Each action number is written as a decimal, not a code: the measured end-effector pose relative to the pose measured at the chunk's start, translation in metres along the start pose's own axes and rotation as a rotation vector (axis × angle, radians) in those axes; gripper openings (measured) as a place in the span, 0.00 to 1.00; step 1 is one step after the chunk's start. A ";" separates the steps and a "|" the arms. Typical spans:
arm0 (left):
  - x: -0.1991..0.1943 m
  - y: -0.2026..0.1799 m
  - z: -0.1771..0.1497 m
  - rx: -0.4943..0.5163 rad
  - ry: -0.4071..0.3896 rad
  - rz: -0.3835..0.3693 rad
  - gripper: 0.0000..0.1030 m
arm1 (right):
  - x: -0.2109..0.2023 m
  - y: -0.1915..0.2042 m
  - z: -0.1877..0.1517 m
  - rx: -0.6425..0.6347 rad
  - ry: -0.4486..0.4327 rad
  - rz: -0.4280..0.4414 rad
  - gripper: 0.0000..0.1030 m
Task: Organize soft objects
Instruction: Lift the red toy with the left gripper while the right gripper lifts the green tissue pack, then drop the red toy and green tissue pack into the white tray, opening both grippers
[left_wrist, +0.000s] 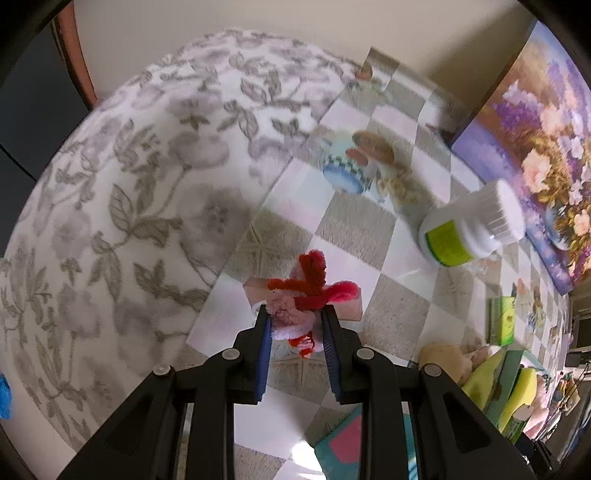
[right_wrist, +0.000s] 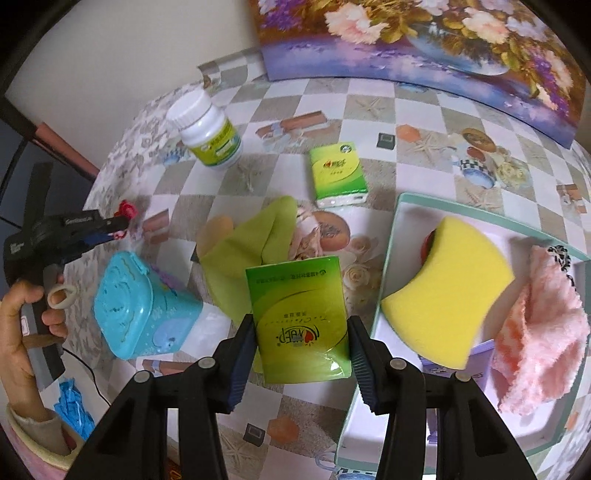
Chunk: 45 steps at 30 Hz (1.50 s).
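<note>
My left gripper (left_wrist: 295, 314) is shut on a fuzzy red and pink pipe-cleaner toy (left_wrist: 306, 291), held above the checkered table near its left edge; it also shows in the right wrist view (right_wrist: 125, 212). My right gripper (right_wrist: 301, 325) is shut on a green tissue pack (right_wrist: 299, 317), held just left of the white tray (right_wrist: 406, 206). The tray holds a yellow sponge (right_wrist: 450, 288) and a pink fluffy cloth (right_wrist: 539, 332). A green cloth (right_wrist: 251, 247) and a second tissue pack (right_wrist: 338, 173) lie on the table.
A white pill bottle (right_wrist: 207, 129) stands at the back left, also in the left wrist view (left_wrist: 472, 225). A blue plastic box (right_wrist: 140, 295) sits front left. A flower painting (right_wrist: 424, 44) leans on the wall. A floral cloth (left_wrist: 129, 184) covers the table's left part.
</note>
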<state>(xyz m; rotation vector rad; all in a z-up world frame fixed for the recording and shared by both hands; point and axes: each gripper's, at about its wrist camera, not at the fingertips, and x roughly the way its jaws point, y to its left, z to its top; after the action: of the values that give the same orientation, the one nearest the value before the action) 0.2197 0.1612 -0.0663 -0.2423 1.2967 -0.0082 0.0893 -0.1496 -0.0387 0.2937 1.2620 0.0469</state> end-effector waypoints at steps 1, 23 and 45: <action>-0.006 0.001 -0.001 -0.004 -0.011 -0.007 0.26 | -0.002 -0.001 0.000 0.008 -0.009 0.001 0.50; -0.102 -0.106 -0.049 0.194 -0.205 -0.109 0.26 | -0.105 -0.143 -0.030 0.342 -0.249 -0.089 0.50; -0.046 -0.315 -0.218 0.804 0.043 -0.164 0.26 | -0.096 -0.281 -0.094 0.648 -0.119 -0.209 0.50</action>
<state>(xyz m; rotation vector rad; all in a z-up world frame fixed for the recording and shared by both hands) 0.0405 -0.1767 -0.0197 0.3435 1.2179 -0.6637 -0.0644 -0.4199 -0.0437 0.7076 1.1558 -0.5601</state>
